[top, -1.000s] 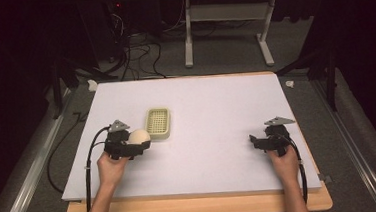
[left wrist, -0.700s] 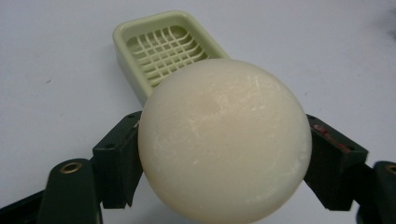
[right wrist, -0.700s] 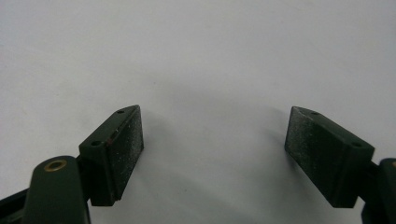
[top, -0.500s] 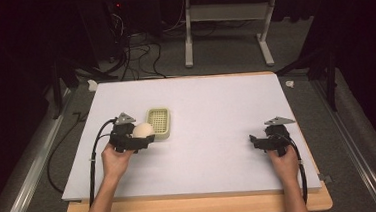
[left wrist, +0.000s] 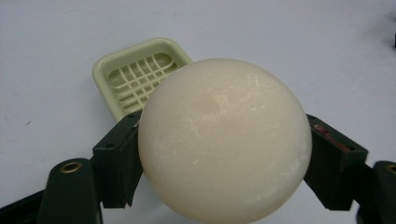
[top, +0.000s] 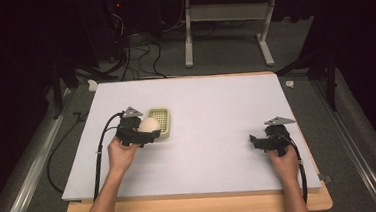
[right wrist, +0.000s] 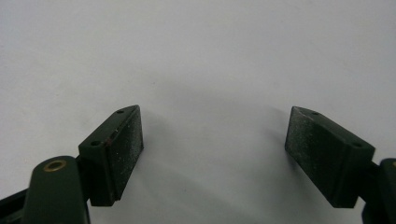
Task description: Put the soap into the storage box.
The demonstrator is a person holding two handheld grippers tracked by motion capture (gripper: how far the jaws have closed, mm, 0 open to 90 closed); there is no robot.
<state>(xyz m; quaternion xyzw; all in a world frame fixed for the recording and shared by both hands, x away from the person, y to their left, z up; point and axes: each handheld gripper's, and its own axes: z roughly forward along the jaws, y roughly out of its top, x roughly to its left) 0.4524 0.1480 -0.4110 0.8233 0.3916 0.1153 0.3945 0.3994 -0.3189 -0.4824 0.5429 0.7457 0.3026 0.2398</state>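
A round cream soap bar (left wrist: 224, 140) sits clamped between the two black jaws of my left gripper (top: 147, 130), which is shut on it. In the high view the soap bar (top: 148, 124) hovers at the near left edge of a pale green soap dish (top: 159, 121) with a slatted floor. The left gripper view shows that soap dish (left wrist: 135, 77) just beyond the soap, up and to the left. My right gripper (top: 256, 141) rests at the right of the white table top (top: 216, 104), open, its pads (right wrist: 126, 144) wide apart over bare surface.
The white board lies on a wooden table whose front edge (top: 193, 211) runs along the bottom. Black cables (top: 101, 152) trail from each gripper toward the person. Beyond the table stand a grey desk frame (top: 191, 35) and floor cables.
My left gripper has carried the soap bar forward and to the right, up to the soap dish. The right gripper has stayed put.
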